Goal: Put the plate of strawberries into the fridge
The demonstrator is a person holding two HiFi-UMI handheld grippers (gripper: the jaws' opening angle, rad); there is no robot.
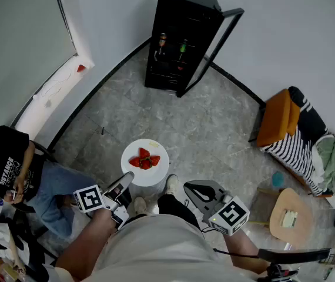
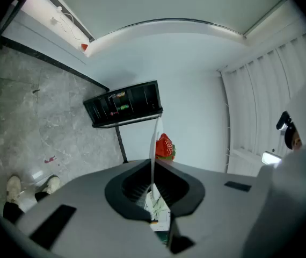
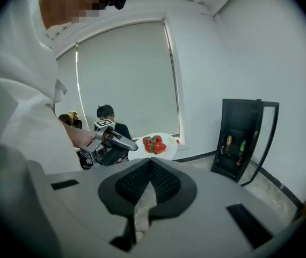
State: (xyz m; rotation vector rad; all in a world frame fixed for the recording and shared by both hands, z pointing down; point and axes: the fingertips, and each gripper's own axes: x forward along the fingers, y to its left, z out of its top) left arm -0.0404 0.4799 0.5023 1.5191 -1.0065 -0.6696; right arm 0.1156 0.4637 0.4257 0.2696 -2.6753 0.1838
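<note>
A white plate [image 1: 146, 172] with several red strawberries [image 1: 144, 160] is held level above the grey floor. My left gripper [image 1: 127, 179] is shut on the plate's near-left rim. In the left gripper view the plate [image 2: 154, 138] shows edge-on between the jaws, with a strawberry [image 2: 165, 147] beyond it. My right gripper [image 1: 187, 187] hangs to the right of the plate, shut, holding nothing. The right gripper view shows the plate [image 3: 166, 149] ahead and the left gripper [image 3: 114, 144] on it. The black fridge [image 1: 182, 37] stands far ahead against the wall, its glass door [image 1: 214, 49] swung open to the right.
A person in a black shirt [image 1: 12, 169] sits at the left. An orange chair with striped cloth [image 1: 288, 125] and a small round wooden table [image 1: 291, 216] stand at the right. Bottles [image 1: 182, 49] stand on the fridge shelves. A white ledge [image 1: 50, 93] runs along the left wall.
</note>
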